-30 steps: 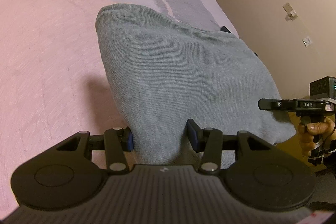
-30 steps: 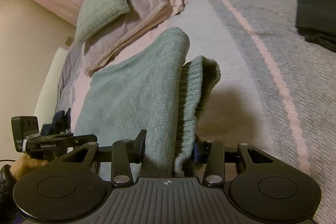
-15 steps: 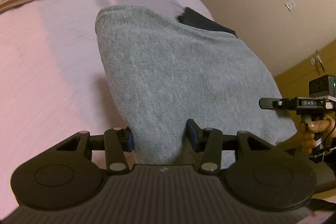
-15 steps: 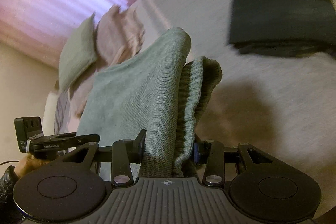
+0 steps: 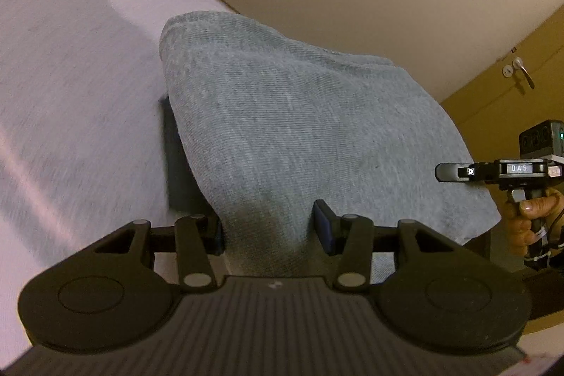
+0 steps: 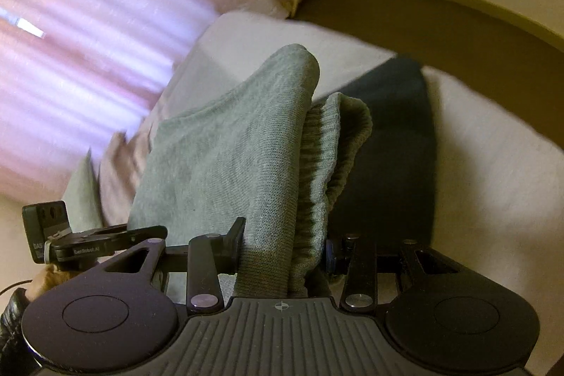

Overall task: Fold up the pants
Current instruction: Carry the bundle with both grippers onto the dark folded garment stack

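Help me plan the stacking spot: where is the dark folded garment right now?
In the right wrist view the dark folded garment lies on the pale bedspread, right of the held grey knit pants; the left wrist view shows only a sliver left of them.

A bed [image 6: 493, 143] under a pale lilac-grey cover carries a dark folded garment [image 6: 394, 143] lying flat at about three o'clock in the right wrist view, with blurred pillows [image 6: 105, 178] and a green cushion [image 6: 79, 196] at about nine o'clock.
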`<move>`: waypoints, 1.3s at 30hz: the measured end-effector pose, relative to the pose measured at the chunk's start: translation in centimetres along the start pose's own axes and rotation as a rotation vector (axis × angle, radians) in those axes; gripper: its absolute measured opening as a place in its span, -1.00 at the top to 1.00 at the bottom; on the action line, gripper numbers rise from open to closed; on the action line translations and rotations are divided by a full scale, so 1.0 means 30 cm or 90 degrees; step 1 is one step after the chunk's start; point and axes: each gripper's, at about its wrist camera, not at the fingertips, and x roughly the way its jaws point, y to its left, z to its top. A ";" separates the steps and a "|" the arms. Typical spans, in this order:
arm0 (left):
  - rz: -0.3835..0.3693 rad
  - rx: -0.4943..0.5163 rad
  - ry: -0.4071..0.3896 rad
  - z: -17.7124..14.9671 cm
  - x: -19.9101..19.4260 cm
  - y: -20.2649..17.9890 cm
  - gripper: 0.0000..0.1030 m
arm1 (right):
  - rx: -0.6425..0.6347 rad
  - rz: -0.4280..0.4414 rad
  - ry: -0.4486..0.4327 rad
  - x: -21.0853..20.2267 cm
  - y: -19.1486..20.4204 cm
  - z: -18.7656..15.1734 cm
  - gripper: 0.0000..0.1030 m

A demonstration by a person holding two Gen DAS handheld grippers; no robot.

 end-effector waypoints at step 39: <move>0.025 0.092 0.069 0.362 0.303 0.025 0.17 | 0.112 -0.020 -0.021 0.114 -0.155 0.138 0.26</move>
